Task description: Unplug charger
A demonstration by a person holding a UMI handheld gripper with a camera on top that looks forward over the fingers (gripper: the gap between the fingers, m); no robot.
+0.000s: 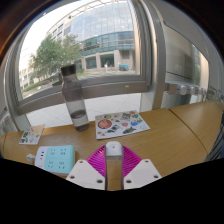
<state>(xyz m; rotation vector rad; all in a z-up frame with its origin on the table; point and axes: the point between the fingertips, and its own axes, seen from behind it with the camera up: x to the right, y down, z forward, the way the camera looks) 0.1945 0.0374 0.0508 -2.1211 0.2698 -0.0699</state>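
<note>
A small white charger [113, 148] sits between my fingertips, above the wooden table [175, 145]. My gripper [113, 151] is shut on it, with the magenta pads [98, 160] pressing on both its sides. A pale blue-white power strip [55, 157] lies on the table to the left of the fingers, apart from the charger. No cable shows on the charger.
A tall dark clear bottle [76, 98] stands beyond the fingers to the left. A printed sheet [122, 124] lies just ahead of the charger, and a smaller printed card [30, 136] lies at the far left. Behind the table is a big window [100, 40].
</note>
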